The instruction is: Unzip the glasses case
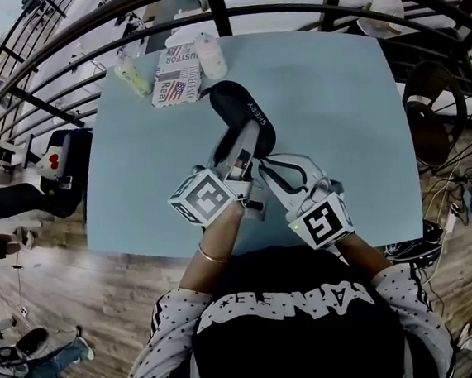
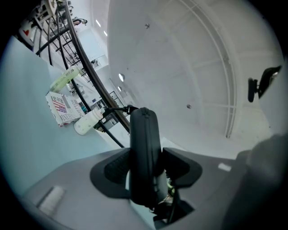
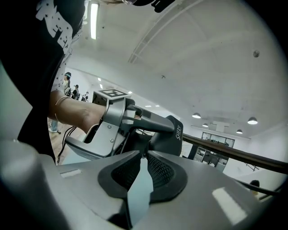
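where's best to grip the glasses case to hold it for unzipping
Clamp the glasses case across its two broad faces near the end closest to the person, coming in from that end, as the left gripper does. It is a slim shell standing on edge, so the pads meet flat sides and the zip seam along the rim stays free, likely for the shut right gripper.

The black oval zip-up glasses case, lying mid-counter, bears the brand "SHERY" in pale capitals along its side, and the same word shows in the right gripper view. At the far left of the pale blue counter, a white printed paper packet carries a stars-and-stripes flag and the word "Real"; its other lines are too small to read. Large white letters on the person's black shirt, upside down here, seem to read "CHANEL".
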### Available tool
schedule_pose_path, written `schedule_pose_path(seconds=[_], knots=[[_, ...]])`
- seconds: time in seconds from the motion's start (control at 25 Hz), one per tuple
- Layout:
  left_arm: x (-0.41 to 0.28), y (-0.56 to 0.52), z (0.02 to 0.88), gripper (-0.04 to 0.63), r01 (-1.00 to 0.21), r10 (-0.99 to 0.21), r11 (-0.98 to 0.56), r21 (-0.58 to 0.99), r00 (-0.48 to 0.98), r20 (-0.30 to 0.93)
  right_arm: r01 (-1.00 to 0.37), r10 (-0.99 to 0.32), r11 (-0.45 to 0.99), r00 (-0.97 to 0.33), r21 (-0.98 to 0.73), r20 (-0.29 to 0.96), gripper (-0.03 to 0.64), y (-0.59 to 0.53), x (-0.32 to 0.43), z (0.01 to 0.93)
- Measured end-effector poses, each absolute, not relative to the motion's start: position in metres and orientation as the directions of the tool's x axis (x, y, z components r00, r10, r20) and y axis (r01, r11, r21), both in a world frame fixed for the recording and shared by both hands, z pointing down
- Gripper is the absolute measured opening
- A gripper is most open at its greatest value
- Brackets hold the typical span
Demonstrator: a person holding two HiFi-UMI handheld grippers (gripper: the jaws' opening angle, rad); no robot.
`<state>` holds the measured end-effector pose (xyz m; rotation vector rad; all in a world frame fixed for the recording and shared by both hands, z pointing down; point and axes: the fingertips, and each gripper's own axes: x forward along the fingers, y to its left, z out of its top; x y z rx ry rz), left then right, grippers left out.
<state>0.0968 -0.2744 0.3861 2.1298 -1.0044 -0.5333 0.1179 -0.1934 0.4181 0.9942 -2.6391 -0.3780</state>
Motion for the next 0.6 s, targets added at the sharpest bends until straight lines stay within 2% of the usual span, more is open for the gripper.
schedule_pose_path(seconds=[0.28, 0.6], knots=[[0.096, -0.272, 0.38, 0.0, -0.495, -0.789, -0.456, 0.74, 0.61, -0.078, -0.614, -0.684, 0.721, -0.705, 0.321, 0.187, 0.048, -0.19, 0.118, 0.422], [0.093, -0.269, 0.372, 0.0, -0.501, -0.794, -0.471, 0.727, 0.599, -0.102, -0.682, -0.673, 0.731, -0.715, 0.02, 0.19, 0.055, -0.198, 0.118, 0.432]])
